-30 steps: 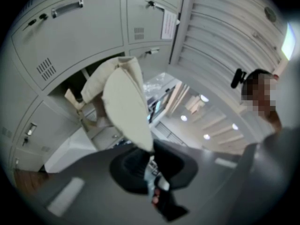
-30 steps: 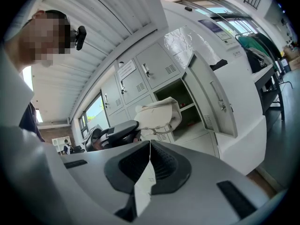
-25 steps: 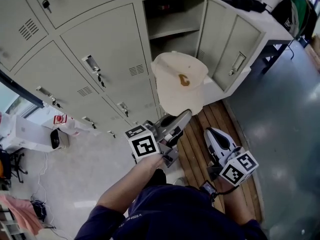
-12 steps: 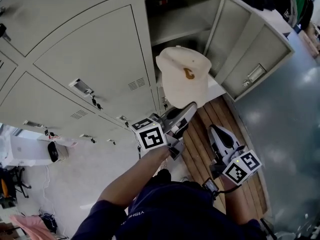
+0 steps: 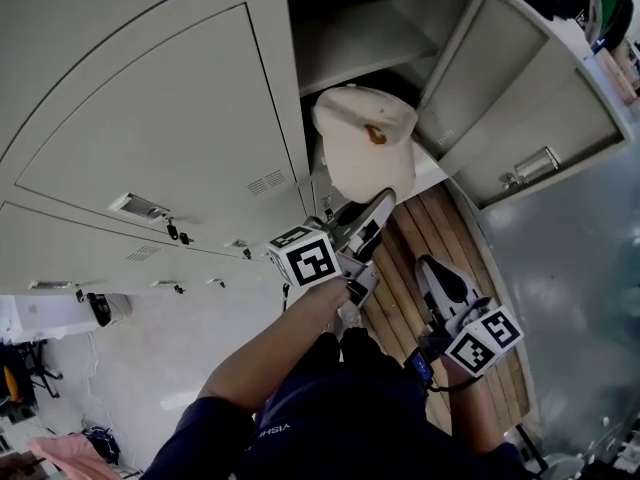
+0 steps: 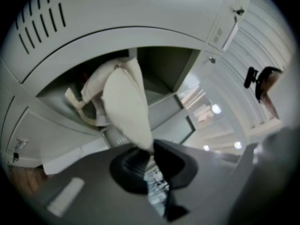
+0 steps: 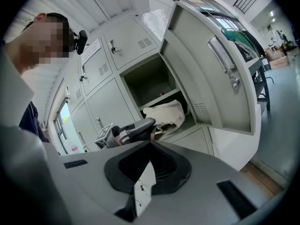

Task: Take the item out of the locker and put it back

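Observation:
A cream cap (image 5: 365, 148) with a small brown mark hangs by its brim from my left gripper (image 5: 385, 200), which is shut on the brim. The cap is at the mouth of the open locker (image 5: 350, 38), just below its shelf. In the left gripper view the cap (image 6: 124, 97) rises from the jaw tips (image 6: 151, 146) in front of the dark compartment. My right gripper (image 5: 425, 266) is lower and to the right, shut with nothing in it. Its own view shows the jaw tips (image 7: 151, 142) meeting, with the cap (image 7: 164, 114) and left gripper (image 7: 138, 125) beyond.
The locker's door (image 5: 530, 98) stands swung out to the right. Shut locker doors (image 5: 160, 118) fill the left. Wooden planks (image 5: 400, 258) lie on the floor below the locker, with grey floor (image 5: 570, 298) to the right. The person's arm and body take up the bottom.
Both grippers have moved toward the lockers. The cap has gone from in front of the opening to its mouth, still held by the left gripper. The lockers look nearer.

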### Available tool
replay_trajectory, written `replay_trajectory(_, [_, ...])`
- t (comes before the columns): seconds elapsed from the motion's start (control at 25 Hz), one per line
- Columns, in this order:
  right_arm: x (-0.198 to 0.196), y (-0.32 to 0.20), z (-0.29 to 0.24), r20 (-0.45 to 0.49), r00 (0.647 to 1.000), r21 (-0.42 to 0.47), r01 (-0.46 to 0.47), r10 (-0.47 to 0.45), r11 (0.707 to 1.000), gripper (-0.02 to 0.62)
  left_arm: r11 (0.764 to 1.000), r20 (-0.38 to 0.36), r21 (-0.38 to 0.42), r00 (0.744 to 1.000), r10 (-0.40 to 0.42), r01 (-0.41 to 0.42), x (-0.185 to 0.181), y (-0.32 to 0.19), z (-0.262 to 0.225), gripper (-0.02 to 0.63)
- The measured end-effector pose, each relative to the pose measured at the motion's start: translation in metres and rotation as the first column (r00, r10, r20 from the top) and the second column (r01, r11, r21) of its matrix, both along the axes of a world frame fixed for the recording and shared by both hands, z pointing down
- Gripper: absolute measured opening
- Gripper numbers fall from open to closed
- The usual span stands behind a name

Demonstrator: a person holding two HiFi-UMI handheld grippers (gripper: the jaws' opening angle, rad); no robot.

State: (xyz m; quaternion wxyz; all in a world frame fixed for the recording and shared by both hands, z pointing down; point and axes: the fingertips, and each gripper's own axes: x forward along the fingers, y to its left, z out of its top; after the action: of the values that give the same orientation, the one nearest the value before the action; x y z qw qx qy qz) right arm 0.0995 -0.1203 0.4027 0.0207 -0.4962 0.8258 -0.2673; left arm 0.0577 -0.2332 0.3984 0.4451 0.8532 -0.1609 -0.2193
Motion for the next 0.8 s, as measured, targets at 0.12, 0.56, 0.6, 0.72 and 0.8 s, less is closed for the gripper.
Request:
replay_trajectory(0.12, [0.004,-0.009,0.009,0.003,1.0,-0.02,0.025,-0.025,0.999,0.006,0.999,-0.001,-0.024,0.999,-0.04,0.04,0.001,-0.021,0.013,0.025])
replay_trajectory(0.56, [0.029,-0.041,0.024,0.007,0.994,-0.063,0.109,-0.109,0.992,0.006,0.98,-0.026,-0.11,0.985,-0.172,0.168,0.013,-0.072,0.042,0.025])
replay_trajectory(0.6, [0.031,-0.043,0.025,0.007,0.994,-0.067,0.112,-0.112,0.991,0.006,0.978,-0.029,-0.116,0.983,-0.179,0.175,0.015,-0.075,0.044,0.025])
replay_trajectory(0.72, [0.036,-0.047,0.031,0.005,0.993,-0.081,0.119,-0.119,0.99,0.006,0.969,-0.037,-0.138,0.977,-0.21,0.203,0.014,-0.085,0.053,0.025])
replay_trajectory(0.8, [0.039,-0.05,0.034,0.004,0.993,-0.089,0.122,-0.122,0.989,0.006,0.963,-0.038,-0.15,0.972,-0.231,0.223,0.012,-0.091,0.059,0.023])
